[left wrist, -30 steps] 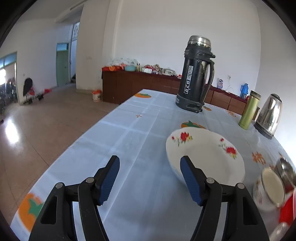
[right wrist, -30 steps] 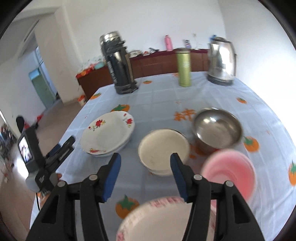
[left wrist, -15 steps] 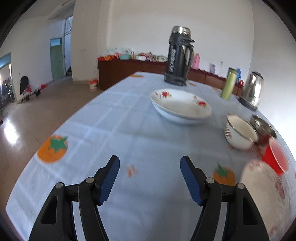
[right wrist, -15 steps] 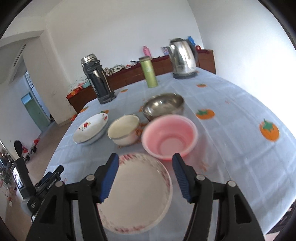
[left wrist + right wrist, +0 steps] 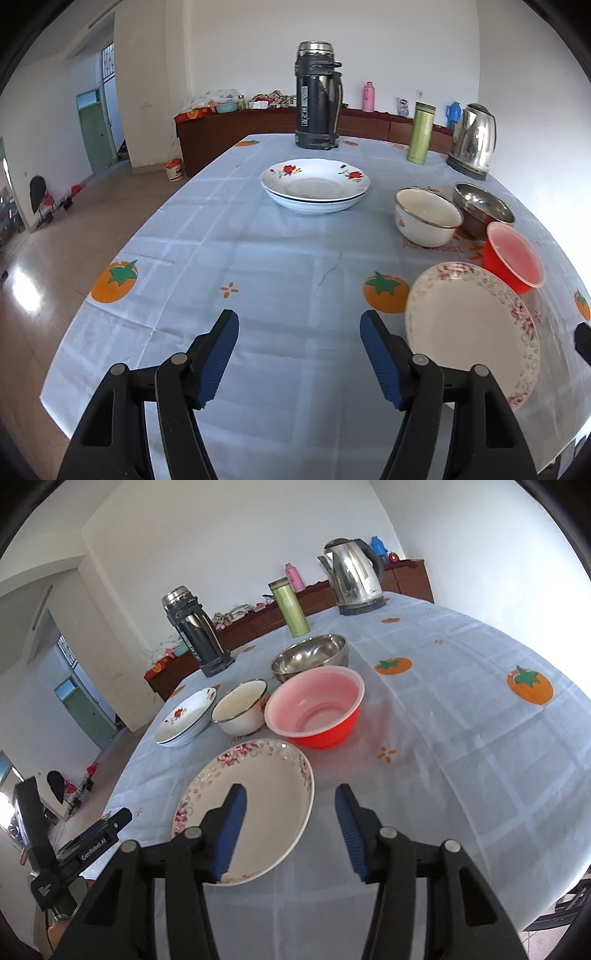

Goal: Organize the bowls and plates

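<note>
Two rose-patterned plates (image 5: pixel 314 184) sit stacked mid-table. To their right stand a white enamel bowl (image 5: pixel 426 218), a steel bowl (image 5: pixel 482 210) and a red plastic bowl (image 5: pixel 513 258). A floral-rimmed plate (image 5: pixel 472 328) lies nearest the front edge. My left gripper (image 5: pixel 299 332) hangs open over bare cloth, left of that plate. My right gripper (image 5: pixel 291 801) hovers over the floral-rimmed plate (image 5: pixel 266 786) with its jaws closing. The plate's right rim lies between the jaws, and the pads do not press on it. The red bowl (image 5: pixel 317 709) sits just beyond.
A black thermos (image 5: pixel 317 99), a green flask (image 5: pixel 421 133) and a steel kettle (image 5: pixel 472 140) stand along the far side of the table (image 5: pixel 258 266). Its blue cloth has orange fruit prints. The left edge drops to a tiled floor, and a dark sideboard lines the back wall.
Both grippers have drawn back toward the near table edge, so all the dishes now show ahead. The right gripper sank over the floral-rimmed plate and its jaws narrowed.
</note>
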